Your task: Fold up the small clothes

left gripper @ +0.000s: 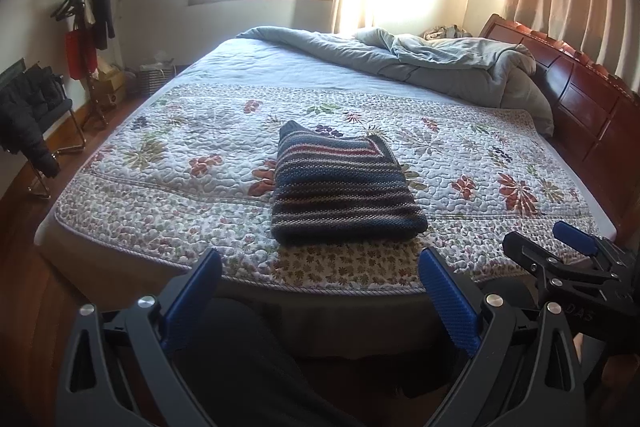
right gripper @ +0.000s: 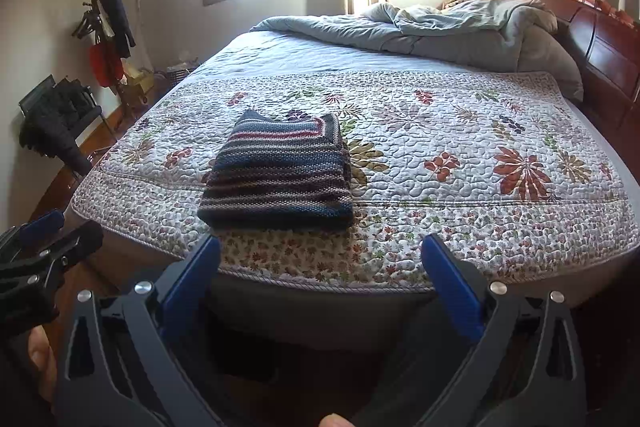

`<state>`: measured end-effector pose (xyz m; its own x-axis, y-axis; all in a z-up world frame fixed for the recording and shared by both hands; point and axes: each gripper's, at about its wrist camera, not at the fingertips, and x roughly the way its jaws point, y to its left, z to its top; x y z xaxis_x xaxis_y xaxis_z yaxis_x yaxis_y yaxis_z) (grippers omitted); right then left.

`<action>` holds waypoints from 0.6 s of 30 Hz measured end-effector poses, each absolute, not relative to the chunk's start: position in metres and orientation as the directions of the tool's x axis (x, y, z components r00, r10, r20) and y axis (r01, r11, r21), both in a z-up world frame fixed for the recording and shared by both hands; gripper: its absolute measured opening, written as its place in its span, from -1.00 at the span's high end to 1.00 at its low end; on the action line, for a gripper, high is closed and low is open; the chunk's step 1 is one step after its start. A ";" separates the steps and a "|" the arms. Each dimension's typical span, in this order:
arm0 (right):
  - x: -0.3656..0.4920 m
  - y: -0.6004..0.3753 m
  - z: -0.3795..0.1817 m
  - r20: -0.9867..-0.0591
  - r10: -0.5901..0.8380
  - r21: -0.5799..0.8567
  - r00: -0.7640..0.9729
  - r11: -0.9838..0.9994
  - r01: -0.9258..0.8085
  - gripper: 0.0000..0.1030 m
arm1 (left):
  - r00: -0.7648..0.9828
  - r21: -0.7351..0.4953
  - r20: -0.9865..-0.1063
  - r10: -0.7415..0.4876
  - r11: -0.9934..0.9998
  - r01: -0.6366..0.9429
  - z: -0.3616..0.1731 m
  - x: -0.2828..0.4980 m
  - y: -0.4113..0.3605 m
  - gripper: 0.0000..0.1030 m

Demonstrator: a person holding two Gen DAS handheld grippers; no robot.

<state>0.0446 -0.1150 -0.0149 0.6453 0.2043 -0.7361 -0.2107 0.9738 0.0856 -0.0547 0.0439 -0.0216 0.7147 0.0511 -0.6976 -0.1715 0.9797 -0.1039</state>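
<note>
A striped knit sweater (left gripper: 344, 187), dark blue with red and cream bands, lies folded into a compact rectangle on the floral quilt (left gripper: 160, 155) near the bed's front edge. It also shows in the right wrist view (right gripper: 278, 175). My left gripper (left gripper: 320, 267) is open and empty, held back off the bed's front edge, short of the sweater. My right gripper (right gripper: 320, 255) is open and empty, also off the front edge, with the sweater ahead and slightly left. The right gripper shows at the lower right of the left wrist view (left gripper: 560, 247).
A rumpled grey duvet (left gripper: 440, 59) is piled at the far side by the wooden headboard (left gripper: 580, 95). A coat rack (left gripper: 90, 27) and a chair with dark clothes (left gripper: 32, 115) stand at the left wall. Wooden floor lies left of the bed.
</note>
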 end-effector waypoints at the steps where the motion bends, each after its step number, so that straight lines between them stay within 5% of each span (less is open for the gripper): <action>1: 0.045 -0.115 -0.015 -0.737 0.204 0.085 0.645 0.974 -0.211 -0.94 | 0.714 -0.104 -0.698 0.051 0.980 -0.171 -0.022 -0.055 0.044 -0.92; 18: 0.044 -0.115 -0.016 -0.731 0.200 0.080 0.653 0.975 -0.209 -0.94 | 0.696 -0.078 -0.713 0.082 0.978 -0.195 -0.024 -0.056 0.042 -0.92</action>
